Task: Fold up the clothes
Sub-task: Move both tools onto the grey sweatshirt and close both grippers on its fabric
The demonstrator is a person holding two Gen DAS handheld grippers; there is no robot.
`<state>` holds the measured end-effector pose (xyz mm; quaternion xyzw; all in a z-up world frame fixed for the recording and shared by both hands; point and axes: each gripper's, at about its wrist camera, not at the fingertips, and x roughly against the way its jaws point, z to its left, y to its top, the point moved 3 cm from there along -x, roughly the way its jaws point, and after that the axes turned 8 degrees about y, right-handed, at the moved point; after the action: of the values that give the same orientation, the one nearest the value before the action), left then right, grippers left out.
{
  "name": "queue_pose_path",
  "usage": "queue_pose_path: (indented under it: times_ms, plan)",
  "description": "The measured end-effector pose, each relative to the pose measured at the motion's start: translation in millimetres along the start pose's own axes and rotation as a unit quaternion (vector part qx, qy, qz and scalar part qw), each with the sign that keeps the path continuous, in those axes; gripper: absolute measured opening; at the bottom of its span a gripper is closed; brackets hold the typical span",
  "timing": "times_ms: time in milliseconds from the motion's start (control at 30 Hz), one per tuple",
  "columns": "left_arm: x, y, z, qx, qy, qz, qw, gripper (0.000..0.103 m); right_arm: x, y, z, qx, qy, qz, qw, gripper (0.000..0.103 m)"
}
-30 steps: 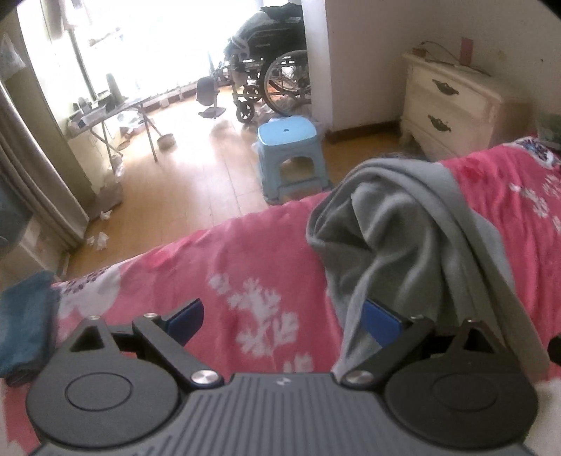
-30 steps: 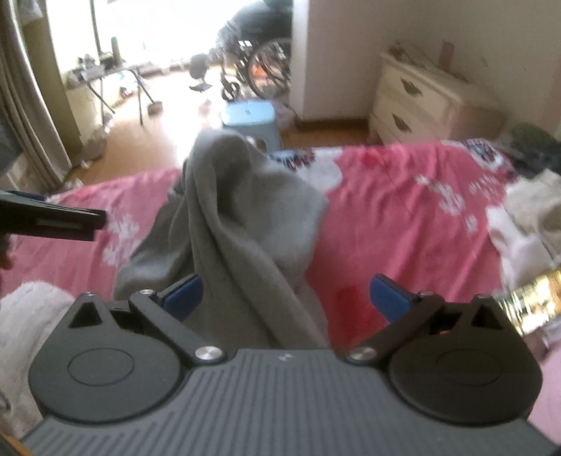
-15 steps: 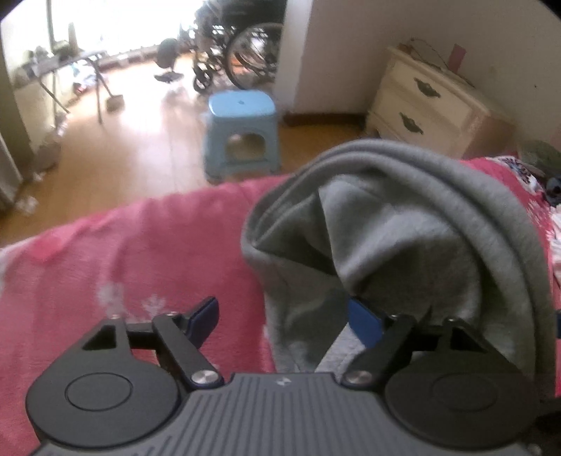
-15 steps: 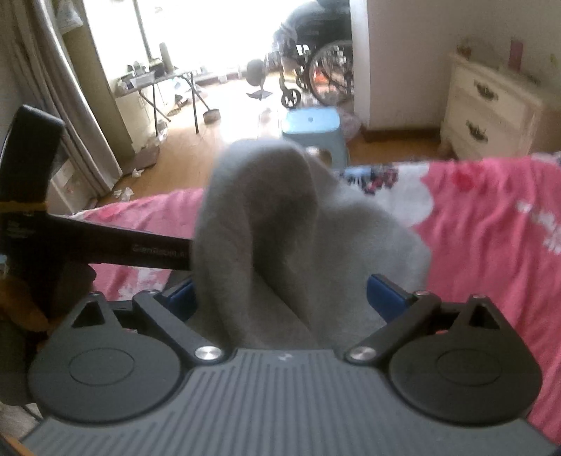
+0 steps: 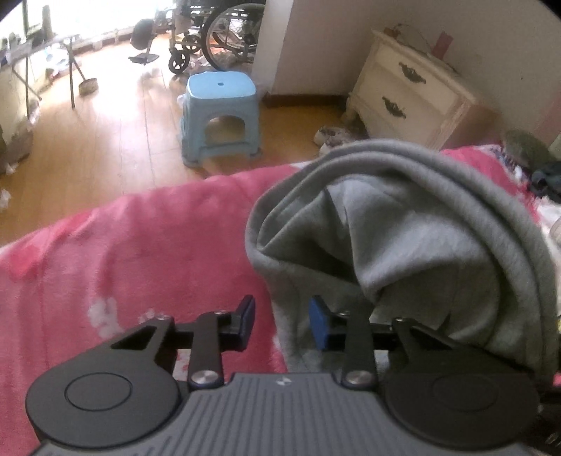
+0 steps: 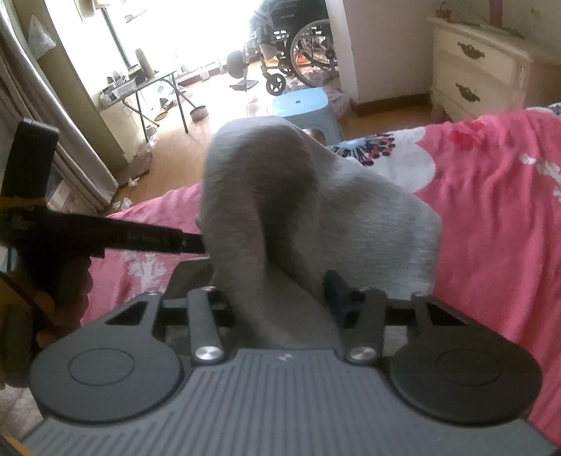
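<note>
A grey sweatshirt point(image 5: 403, 238) is lifted in a hump above the pink flowered bedspread point(image 5: 140, 245). My left gripper point(image 5: 282, 315) has its fingers half narrowed around the sweatshirt's lower left edge; a strip of bedspread still shows between the left pad point(image 5: 247, 315) and the cloth. In the right wrist view the sweatshirt point(image 6: 315, 210) rises from between the fingers of my right gripper point(image 6: 280, 298), which is shut on a thick bunch of it. The left finger there is hidden by cloth. The left tool's black side point(image 6: 140, 240) reaches the sweatshirt, held by a hand point(image 6: 52, 305).
Beyond the bed's edge is wooden floor with a light blue stool point(image 5: 219, 105), a cream nightstand point(image 5: 410, 91) and a wheelchair point(image 5: 224, 31). A folding table point(image 6: 140, 87) stands by the window. More clothes point(image 5: 547, 175) lie at the bed's far right.
Both grippers' fingers have narrowed from wide open onto the sweatshirt. The two tools came closer together and the garment rose into a taller hump.
</note>
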<state>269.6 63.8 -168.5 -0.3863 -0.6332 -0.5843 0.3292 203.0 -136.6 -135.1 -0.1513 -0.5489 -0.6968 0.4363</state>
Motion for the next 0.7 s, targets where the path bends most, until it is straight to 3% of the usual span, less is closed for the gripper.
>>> queue_pose_path:
  times_ms: [200, 433, 700]
  plan:
    - [19, 16, 6, 0.036, -0.025, -0.014, 0.9990, 0.033, 12, 5, 1, 0.010, -0.002, -0.010, 1.000, 0.023]
    - [45, 4, -11, -0.028, -0.040, -0.007, 0.9988, 0.040, 34, 15, -13, -0.018, -0.002, -0.036, 0.999, 0.016]
    - [56, -21, -27, -0.055, -0.068, 0.014, 0.9961, 0.044, 59, 27, -30, -0.049, -0.003, -0.067, 0.997, 0.011]
